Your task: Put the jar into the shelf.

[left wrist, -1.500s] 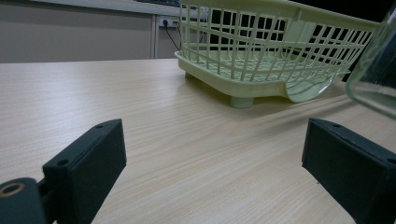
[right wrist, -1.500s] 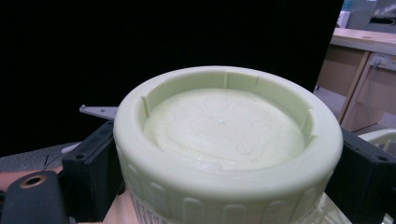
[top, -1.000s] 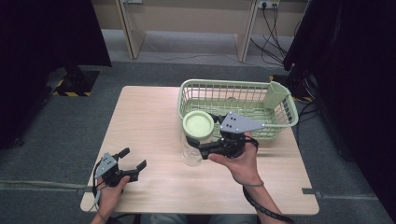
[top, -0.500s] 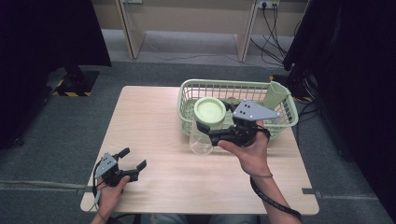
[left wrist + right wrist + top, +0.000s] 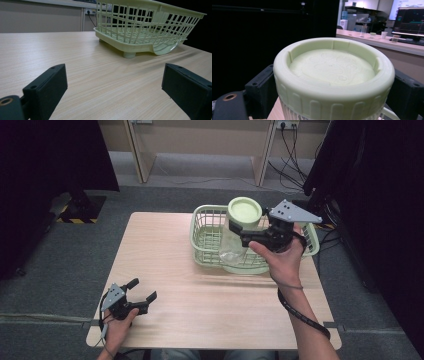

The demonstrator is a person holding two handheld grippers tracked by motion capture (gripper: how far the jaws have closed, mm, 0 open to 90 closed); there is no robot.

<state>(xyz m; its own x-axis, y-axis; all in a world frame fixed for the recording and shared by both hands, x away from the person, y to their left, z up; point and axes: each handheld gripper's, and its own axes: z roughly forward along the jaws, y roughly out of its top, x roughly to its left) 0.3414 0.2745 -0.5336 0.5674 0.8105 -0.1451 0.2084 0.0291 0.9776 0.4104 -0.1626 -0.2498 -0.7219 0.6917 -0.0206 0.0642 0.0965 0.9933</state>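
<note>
- Left gripper [image 5: 141,301] resting near table [image 5: 210,320] front corner, jaws spread wide, gripping nothing
- Right gripper [image 5: 243,236] clamped on clear jar [image 5: 235,242] under its pale green lid [image 5: 245,211]
- Jar held aloft, seemingly above basket [image 5: 202,240] near rim

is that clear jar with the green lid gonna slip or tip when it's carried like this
The jar looks empty, so probably light. The right gripper clamps it just under the ribbed lid, which likely checks slipping. Its smooth clear wall may be slick, and it hangs tilted above the basket.

Black gripper [image 5: 239,231], grey plate, black wrist strap
</note>
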